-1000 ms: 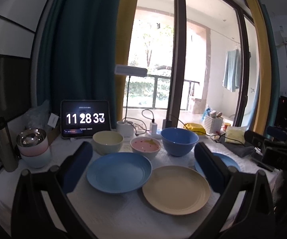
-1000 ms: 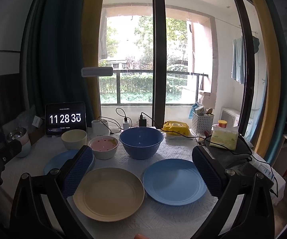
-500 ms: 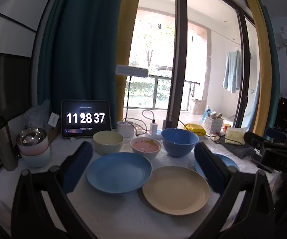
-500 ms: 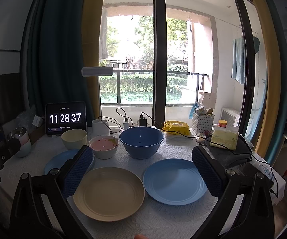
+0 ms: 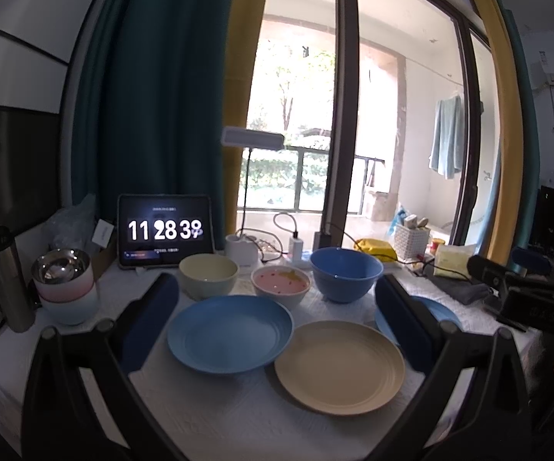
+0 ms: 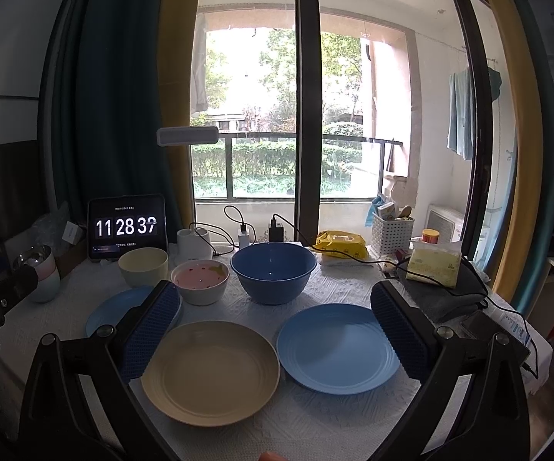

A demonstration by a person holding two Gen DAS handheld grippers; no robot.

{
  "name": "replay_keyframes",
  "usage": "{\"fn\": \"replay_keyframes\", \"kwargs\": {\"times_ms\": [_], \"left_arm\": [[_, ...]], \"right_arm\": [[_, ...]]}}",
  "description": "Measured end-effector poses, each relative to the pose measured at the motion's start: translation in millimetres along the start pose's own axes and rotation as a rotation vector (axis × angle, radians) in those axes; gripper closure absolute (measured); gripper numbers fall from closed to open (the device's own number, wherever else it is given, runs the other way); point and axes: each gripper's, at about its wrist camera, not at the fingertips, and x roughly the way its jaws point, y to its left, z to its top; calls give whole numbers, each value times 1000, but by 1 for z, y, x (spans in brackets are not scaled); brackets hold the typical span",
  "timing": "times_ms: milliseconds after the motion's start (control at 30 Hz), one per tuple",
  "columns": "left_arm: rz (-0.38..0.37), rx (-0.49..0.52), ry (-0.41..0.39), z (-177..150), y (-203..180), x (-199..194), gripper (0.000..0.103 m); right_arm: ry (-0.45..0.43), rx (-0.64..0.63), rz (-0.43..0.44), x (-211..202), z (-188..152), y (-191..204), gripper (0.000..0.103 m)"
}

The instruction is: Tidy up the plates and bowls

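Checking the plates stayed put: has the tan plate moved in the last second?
No. The tan plate lies in the same spot beside the right blue plate, in front of the blue bowl.

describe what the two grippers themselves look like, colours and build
Both match: the left gripper and right gripper have black angular frames with silver pivot bolts and two dark blue finger pads. The right gripper's pads show a fine grid texture. No cables or sleeves are visible.

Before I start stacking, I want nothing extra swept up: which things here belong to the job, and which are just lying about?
Job:
left blue plate
beige plate
right blue plate
cream bowl
pink bowl
blue bowl

Lying about:
tablet clock
yellow wipes pack
white basket
steel flask
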Motion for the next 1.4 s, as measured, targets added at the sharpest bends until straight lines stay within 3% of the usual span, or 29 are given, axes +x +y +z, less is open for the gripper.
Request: {"fn": "replay_keyframes", "kwargs": {"times_ms": [567, 833, 1033, 1100, 1400], "left_arm": [[4, 2, 12, -1, 3, 4, 1], [11, -55, 103, -15, 19, 32, 1], [54, -124, 194, -33, 48, 67, 1], [66, -149, 231, -40, 60, 80, 1], [90, -220, 351, -68, 102, 130, 1]], "right_arm": [[7, 4, 2, 3, -1, 0, 0], [41, 0, 67, 20, -8, 8, 2], [89, -18, 141, 50, -13, 23, 10], [117, -22, 163, 63, -16, 29, 18], [229, -48, 257, 123, -28, 57, 34]]}}
